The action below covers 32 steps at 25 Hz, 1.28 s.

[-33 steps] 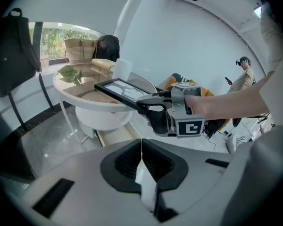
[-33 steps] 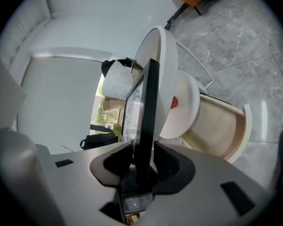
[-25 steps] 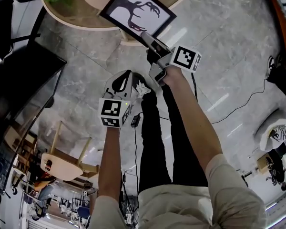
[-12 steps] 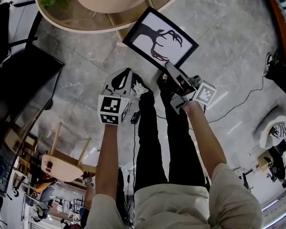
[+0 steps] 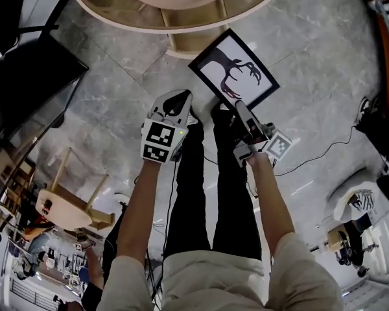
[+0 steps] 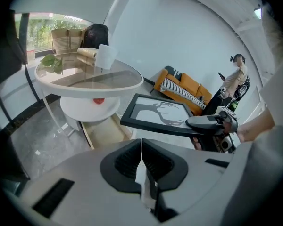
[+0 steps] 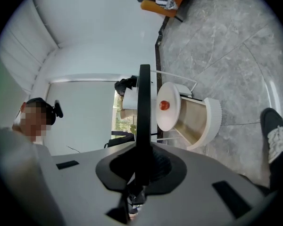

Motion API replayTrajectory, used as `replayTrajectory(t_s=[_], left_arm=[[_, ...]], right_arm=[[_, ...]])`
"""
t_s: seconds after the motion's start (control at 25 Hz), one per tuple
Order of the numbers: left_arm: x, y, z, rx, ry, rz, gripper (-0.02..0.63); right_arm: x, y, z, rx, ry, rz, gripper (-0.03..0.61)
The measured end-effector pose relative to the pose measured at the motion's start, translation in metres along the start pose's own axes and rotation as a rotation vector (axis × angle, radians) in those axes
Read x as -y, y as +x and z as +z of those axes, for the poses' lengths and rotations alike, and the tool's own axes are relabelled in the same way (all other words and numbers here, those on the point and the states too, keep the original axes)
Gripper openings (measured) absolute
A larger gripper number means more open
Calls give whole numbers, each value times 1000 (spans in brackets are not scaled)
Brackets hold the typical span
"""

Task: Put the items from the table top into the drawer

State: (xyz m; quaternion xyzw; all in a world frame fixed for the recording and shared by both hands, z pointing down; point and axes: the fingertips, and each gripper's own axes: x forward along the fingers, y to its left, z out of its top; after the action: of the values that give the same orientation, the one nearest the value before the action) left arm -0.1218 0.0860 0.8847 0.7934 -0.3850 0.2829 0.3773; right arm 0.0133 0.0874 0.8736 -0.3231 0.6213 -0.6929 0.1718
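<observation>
Nearest to us, our left gripper (image 6: 141, 150) had its two jaws pressed together, pad against pad, and it hung over the grey stone floor (image 5: 117, 89) just above our left shoe. Our right gripper (image 5: 238, 107) sat beside it on the right, apart from it, with its jaws clamped on the near edge of the picture frame (image 5: 233, 70). In the right gripper view that black frame ran edge-on straight up from between the pads. In the head view and the left gripper view we saw it held face up, the dark antler print on white turned toward us. The frame reached away from the right gripper's tips and hung in the air over the floor. It was ahead and to the right of the left gripper and did not touch it. Just beyond the frame's far corner the drawer (image 6: 102, 132) stood pulled open beneath the round table (image 6: 132, 84), its pale wooden inside bare in the part we could see; the frame was beside it, not in it. A small red thing (image 6: 99, 100) lay on the white shelf above the drawer, and green leaves (image 6: 52, 62) rested on the glass top. Farthest off stood an orange sofa (image 6: 186, 86) and a person (image 6: 236, 79).
</observation>
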Motion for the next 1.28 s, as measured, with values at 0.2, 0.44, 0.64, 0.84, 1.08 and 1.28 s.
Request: replayTrajectory(t_s=[0.2,0.44,0.64,0.84,1.08,1.28], left_arm=[[-4,10,-16,-5,-50,12,21],[-7,32,-31,-22,-89,10,21],[-33,48,-34,19,-126,39,21],[-56,69,-32,39,-100,36,21],[-95,79,-32,91,-122,102,21],[-93,77,-49,84,-142,111,21]], right_arm=[[52,21,1,20,49,-121,58],[104,89,11,-31,51,-218,58],[153,146,18,-29,78,-282,58],[197,186,17,-24,113,-325,58],[234,223,17,0,179,-322,58],[243,244,17,14,201,-321,58]])
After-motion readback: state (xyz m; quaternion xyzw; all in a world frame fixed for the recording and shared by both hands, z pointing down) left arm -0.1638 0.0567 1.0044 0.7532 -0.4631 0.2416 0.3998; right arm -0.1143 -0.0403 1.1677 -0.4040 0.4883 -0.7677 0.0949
